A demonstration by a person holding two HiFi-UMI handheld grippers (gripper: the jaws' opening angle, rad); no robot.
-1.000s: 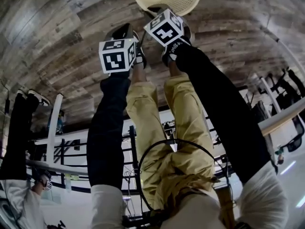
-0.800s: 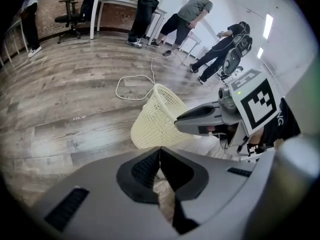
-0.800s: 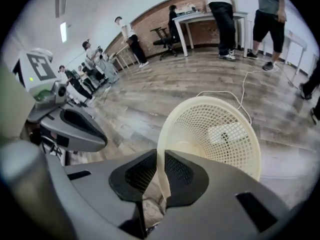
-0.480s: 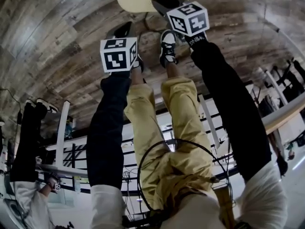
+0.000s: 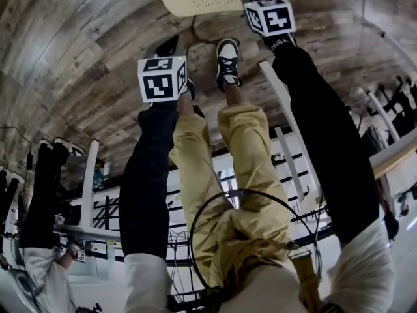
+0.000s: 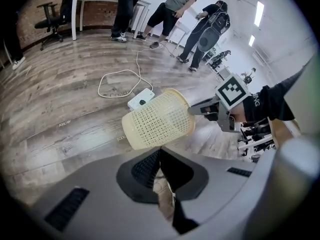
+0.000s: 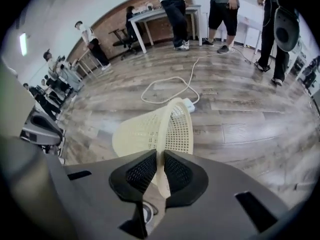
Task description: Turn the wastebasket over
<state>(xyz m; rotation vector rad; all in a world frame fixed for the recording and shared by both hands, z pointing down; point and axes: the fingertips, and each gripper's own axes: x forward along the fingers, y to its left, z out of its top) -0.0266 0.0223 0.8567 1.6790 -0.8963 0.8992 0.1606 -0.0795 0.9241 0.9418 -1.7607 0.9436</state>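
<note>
Right gripper is clamped on the rim of the wastebasket, which sits tipped on its side right ahead of those jaws (white power strip just beyond it). Left gripper is pinched together on nothing, with the wastebasket just past its tips.

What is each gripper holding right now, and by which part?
The right gripper is clamped on the basket, by its rim. The left gripper holds nothing; its fingers are together.
</note>
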